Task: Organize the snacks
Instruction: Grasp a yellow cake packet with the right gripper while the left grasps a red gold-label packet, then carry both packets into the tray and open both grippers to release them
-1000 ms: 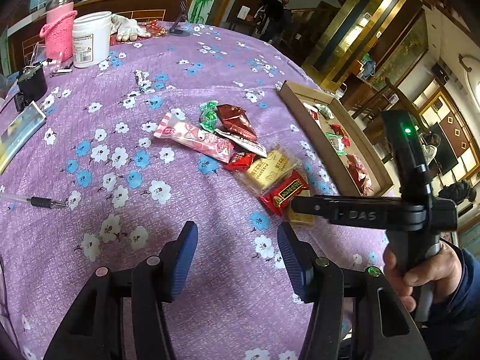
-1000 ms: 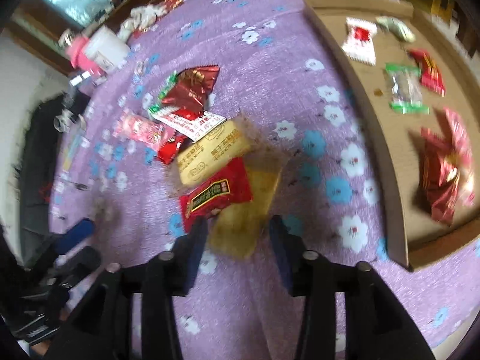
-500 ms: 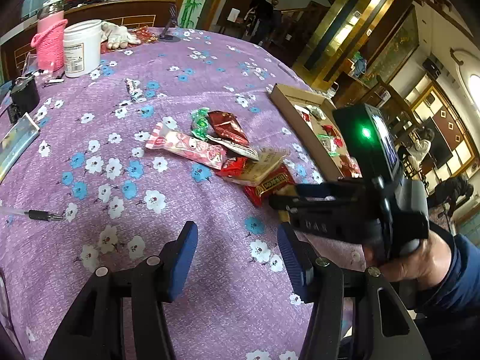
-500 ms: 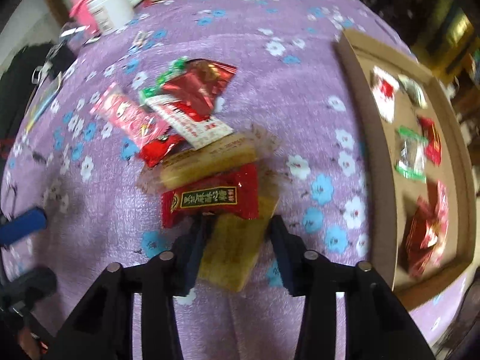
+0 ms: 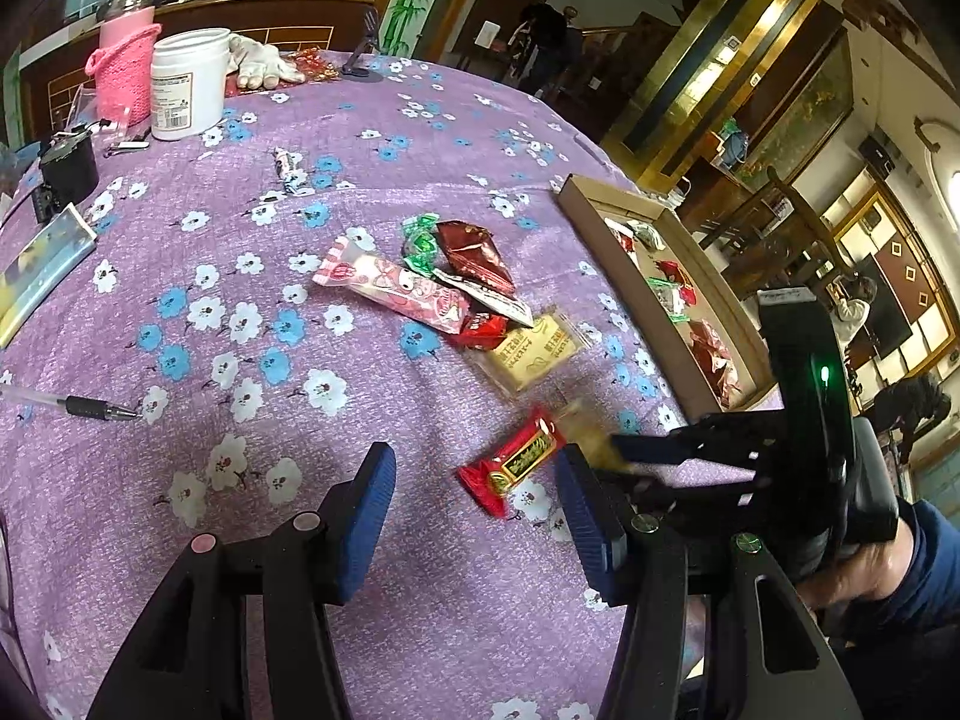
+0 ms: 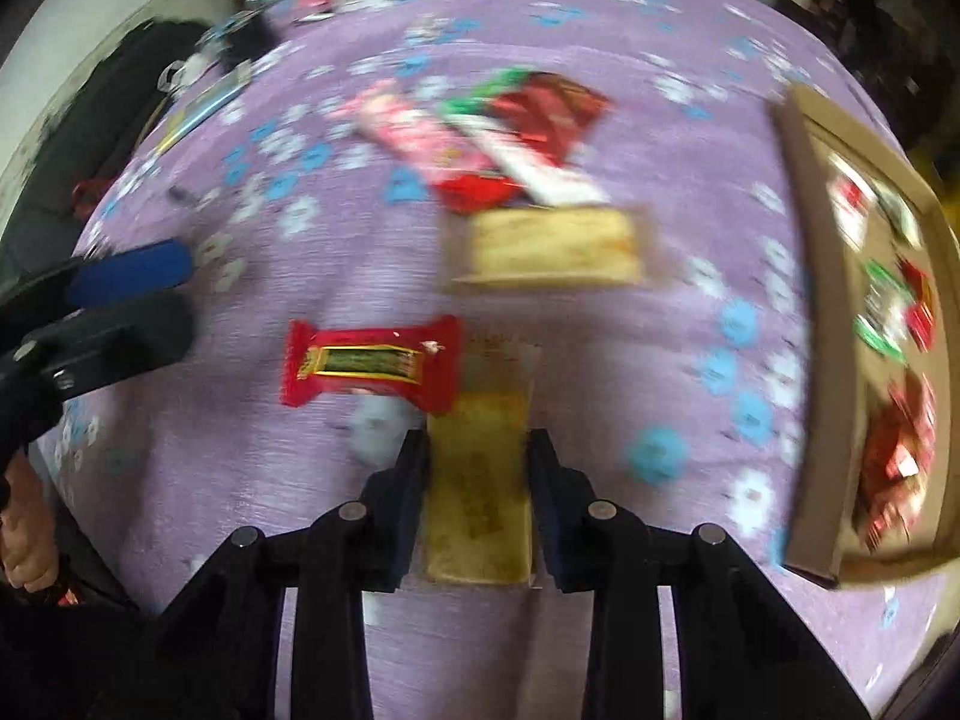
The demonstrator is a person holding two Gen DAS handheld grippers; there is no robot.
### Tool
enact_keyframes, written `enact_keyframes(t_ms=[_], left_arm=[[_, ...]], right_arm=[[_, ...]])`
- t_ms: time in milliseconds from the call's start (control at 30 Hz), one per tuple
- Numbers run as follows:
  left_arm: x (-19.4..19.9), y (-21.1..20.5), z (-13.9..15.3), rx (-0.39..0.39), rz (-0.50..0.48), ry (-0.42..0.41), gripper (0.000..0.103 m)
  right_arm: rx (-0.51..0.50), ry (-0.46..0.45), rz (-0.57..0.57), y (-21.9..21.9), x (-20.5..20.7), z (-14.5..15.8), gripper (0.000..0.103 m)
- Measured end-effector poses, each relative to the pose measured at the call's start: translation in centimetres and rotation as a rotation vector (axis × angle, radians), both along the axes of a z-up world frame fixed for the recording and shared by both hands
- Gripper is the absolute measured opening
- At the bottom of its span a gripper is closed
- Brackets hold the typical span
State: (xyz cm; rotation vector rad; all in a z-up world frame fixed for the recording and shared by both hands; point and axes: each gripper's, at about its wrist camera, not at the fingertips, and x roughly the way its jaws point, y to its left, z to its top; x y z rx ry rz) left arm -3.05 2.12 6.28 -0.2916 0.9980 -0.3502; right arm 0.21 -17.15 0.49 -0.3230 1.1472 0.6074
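My right gripper (image 6: 477, 450) is shut on a yellow wrapped snack (image 6: 480, 480) and holds it over the purple flowered tablecloth (image 6: 600, 360). It also shows in the left wrist view (image 5: 624, 450). A red snack bar (image 6: 369, 366) lies just to its left, also in the left wrist view (image 5: 513, 462). Further off lie another yellow snack (image 5: 534, 351), a pink packet (image 5: 390, 291) and dark red packets (image 5: 474, 255). My left gripper (image 5: 474, 516) is open and empty, low over the cloth near the red bar.
A cardboard tray (image 5: 708, 294) holding several snacks stands at the right, also in the right wrist view (image 6: 804, 276). A white tub (image 5: 189, 84), a pink cup (image 5: 123, 66) and gloves (image 5: 258, 63) are at the back. A pen (image 5: 78, 407) lies at the left.
My right gripper has closed on the yellow snack and drawn it back out of the pile. The red bar came away with it and now lies apart, nearer my left gripper.
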Motion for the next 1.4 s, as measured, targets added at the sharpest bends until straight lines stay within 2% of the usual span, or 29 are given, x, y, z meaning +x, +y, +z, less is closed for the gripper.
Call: enact_keyframes(t_ms=[233, 400, 500, 533, 667, 767, 800, 833, 867, 900, 933, 967, 1000, 1100, 1233, 1400], left_arm=[[0.5, -1.4, 0.4, 0.014, -0.042, -0.007, 0.058], [0.5, -3.5, 0.1, 0.060, -0.166, 0.005, 0.058], [0.5, -5.5, -0.6, 0.129, -0.245, 0.019, 0.060], [0.6, -6.2, -0.8, 0.153, -0.261, 0.019, 0.065], [1.3, -7.9, -1.3, 0.242, -0.282, -0.002, 0.068], [2.5, -8.5, -2.2, 0.328, -0.260, 0.003, 0.068], [2.9, -8.6, -2.5, 0.333, -0.261, 0.003, 0.066], [3.1, -8.6, -2.7, 0.335, -0.257, -0.001, 0.055], [3.4, -8.7, -3.0, 0.339, -0.256, 0.008, 0.048], [3.5, -8.8, -3.3, 0.344, -0.258, 0.016, 0.034], [3.6, -8.9, -3.6, 0.356, -0.254, 0.018, 0.028], [3.5, -9.0, -3.9, 0.361, -0.250, 0.019, 0.028], [3.5, -9.1, -4.1, 0.361, -0.243, 0.019, 0.021], [2.8, -9.4, -4.3, 0.343, -0.216, 0.019, 0.019], [2.5, -9.0, -3.7, 0.238, -0.187, 0.044, 0.019], [2.2, -9.5, -2.1, 0.199, -0.175, 0.024, 0.019]], right_arm=[[0.039, 0.014, -0.135, -5.4, 1.4, 0.3, 0.032], [0.062, 0.030, -0.164, -7.2, 1.3, 0.0, 0.032], [0.054, 0.018, -0.151, -7.4, 0.8, -0.1, 0.032], [0.056, 0.019, -0.150, -7.3, 0.9, -0.1, 0.032], [0.077, 0.034, -0.149, -7.4, 1.1, -0.1, 0.033], [0.087, 0.043, -0.147, -7.5, 1.2, -0.2, 0.033], [0.086, 0.043, -0.145, -7.5, 1.2, -0.2, 0.033], [0.086, 0.042, -0.144, -7.5, 1.2, -0.2, 0.033], [0.085, 0.041, -0.142, -7.4, 1.2, -0.1, 0.033], [0.081, 0.040, -0.138, -7.2, 1.2, -0.2, 0.033], [0.080, 0.040, -0.134, -7.3, 1.2, -0.1, 0.033], [0.081, 0.041, -0.133, -7.5, 1.2, -0.1, 0.033], [0.083, 0.044, -0.132, -7.5, 1.2, -0.1, 0.033], [0.084, 0.048, -0.123, -7.4, 1.3, -0.1, 0.032], [0.094, 0.057, -0.115, -7.3, 1.5, -0.1, 0.032], [0.145, 0.059, -0.111, -8.0, 1.6, 0.8, 0.032]])
